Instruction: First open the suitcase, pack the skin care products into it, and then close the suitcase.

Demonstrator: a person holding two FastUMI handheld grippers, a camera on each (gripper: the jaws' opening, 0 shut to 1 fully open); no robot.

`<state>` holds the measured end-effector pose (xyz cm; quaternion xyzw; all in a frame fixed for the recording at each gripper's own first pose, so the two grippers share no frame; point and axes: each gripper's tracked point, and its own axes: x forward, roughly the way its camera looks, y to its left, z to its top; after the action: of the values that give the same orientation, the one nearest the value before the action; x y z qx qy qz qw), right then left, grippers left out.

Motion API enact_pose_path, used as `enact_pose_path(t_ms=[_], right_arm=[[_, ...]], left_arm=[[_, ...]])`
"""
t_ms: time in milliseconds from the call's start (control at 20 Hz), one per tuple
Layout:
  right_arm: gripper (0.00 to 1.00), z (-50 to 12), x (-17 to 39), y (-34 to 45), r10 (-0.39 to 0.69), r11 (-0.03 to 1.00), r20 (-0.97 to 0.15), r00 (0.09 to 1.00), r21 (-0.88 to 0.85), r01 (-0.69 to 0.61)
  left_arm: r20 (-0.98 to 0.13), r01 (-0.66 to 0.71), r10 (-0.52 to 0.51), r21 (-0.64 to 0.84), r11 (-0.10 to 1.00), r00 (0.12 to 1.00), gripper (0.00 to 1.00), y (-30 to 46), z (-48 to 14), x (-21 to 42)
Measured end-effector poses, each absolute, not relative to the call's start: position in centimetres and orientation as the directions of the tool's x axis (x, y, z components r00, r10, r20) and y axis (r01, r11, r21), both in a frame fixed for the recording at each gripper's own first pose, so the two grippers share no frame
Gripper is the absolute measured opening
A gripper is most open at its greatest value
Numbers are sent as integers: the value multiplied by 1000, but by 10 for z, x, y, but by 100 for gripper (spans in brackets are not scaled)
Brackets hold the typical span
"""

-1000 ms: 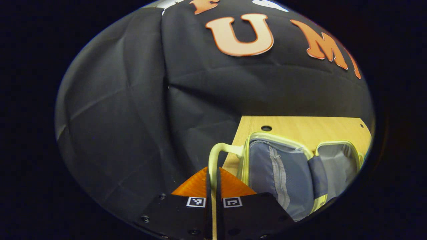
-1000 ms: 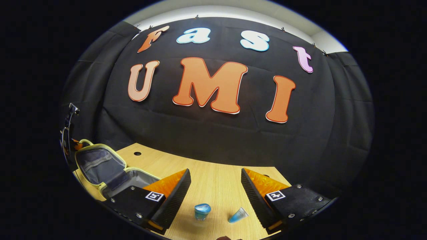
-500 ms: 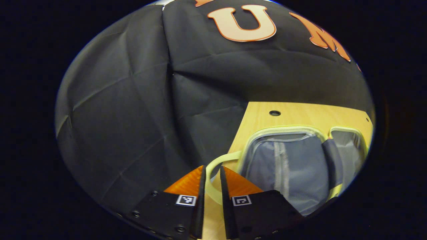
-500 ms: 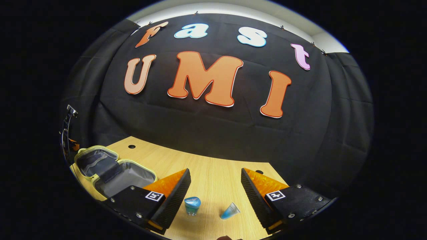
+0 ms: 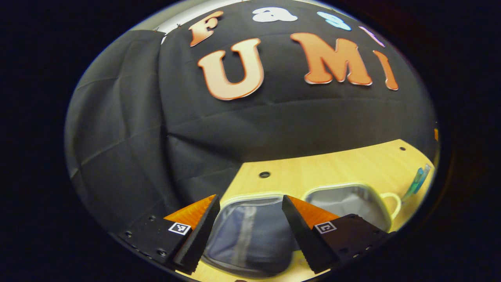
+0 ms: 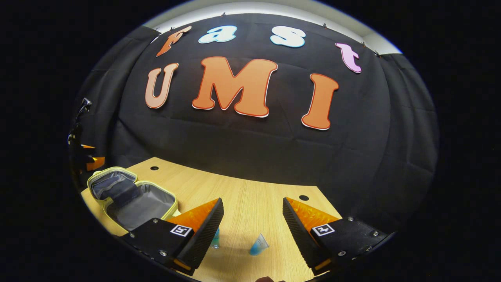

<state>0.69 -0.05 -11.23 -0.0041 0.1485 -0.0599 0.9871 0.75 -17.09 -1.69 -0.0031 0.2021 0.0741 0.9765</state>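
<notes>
Suitcase (image 5: 250, 235) lies open flat ahead of my left gripper (image 5: 250, 231), whose fingers gape wide, holding nothing; my right gripper (image 6: 252, 231), equally spread and empty, frames a small blue tube (image 6: 258, 246), possibly skincare.

We're over a pale, matt wood-grain table (image 6: 250, 196). The suitcase (image 6: 131, 196) shows soft grey cloth lining. The tube (image 6: 258, 246) looks glossy plastic.

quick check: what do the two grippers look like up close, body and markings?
Both match: left gripper and right gripper each have two wedge-shaped fingers with ribbed outer faces, mounted on black blocks with visible screws. Each block carries a small square black-and-white fiducial tag. No cables visible.
</notes>
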Motion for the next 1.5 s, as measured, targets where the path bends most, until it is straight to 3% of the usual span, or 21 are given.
enact_pose_path(t_ms=[400,750,1150,1500], right_arm=[[96,-166,4,-12,-23,1000,-370,929,5,26],[96,-212,8,-18,53,998,-426,903,6,-56],[96,-253,19,-20,129,989,-460,879,-4,-148],[96,-287,18,-16,173,981,-493,853,11,-192]], left_arm=[[-362,138,-163,-95,986,918,99,-394,8,4],[-347,326,-354,-138,935,868,99,-527,-1,-4],[-407,350,-378,-146,926,831,97,-597,-66,3],[-464,339,-394,-202,919,793,71,-631,-111,16]])
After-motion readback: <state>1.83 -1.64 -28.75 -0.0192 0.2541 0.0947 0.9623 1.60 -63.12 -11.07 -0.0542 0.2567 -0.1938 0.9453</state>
